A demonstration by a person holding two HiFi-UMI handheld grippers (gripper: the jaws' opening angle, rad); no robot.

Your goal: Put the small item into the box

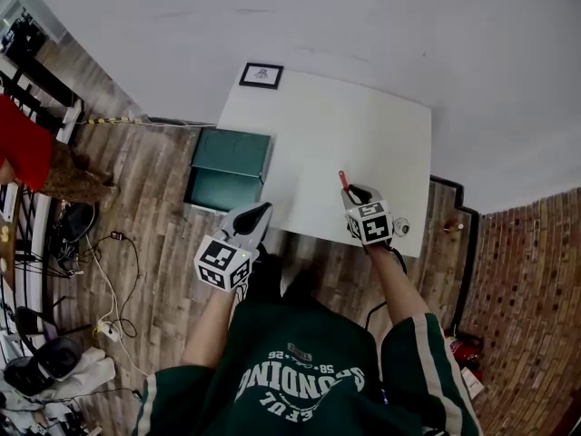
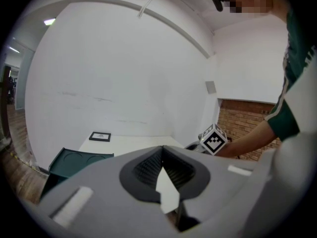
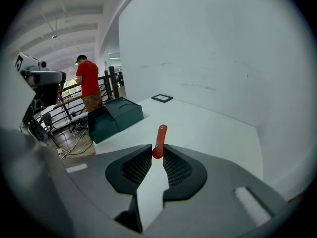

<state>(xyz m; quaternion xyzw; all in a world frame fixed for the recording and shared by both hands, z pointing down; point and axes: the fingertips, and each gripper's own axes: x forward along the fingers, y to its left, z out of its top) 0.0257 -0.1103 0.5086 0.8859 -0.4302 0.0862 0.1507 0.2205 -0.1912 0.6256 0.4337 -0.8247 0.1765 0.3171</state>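
Stick (image 3: pixel 159 139), small, red and slim, is pinched at its lower end between the two dark ribbed pads of the right gripper (image 3: pixel 157 153); most of its length juts out past the jaw tips. The jaws stand a little apart, pressed on the stick from both sides. In the head view the stick (image 1: pixel 343 180) is over the near right part of the white table (image 1: pixel 363 125), with the right gripper (image 1: pixel 352 193) and its marker cube just behind it, on the near side.

The dark green box (image 1: pixel 227 169) sits just beside the table's left edge, over the wooden floor, well apart from the stick. Its lid is open, and the left gripper view shows two round recesses in the lid's inner face (image 2: pixel 74 160). In the right gripper view the box (image 3: pixel 116 115) lies to the left, beyond the jaws.

The left gripper (image 1: pixel 263 210) is by the table's near left corner, with its jaws closed together and nothing between them; its own view shows the pads meeting at the tip (image 2: pixel 162 148).

A small black picture frame (image 1: pixel 261 75) lies flat at the table's far left corner. A person in a red shirt (image 3: pixel 89 86) stands by a railing, farther left, past the box.
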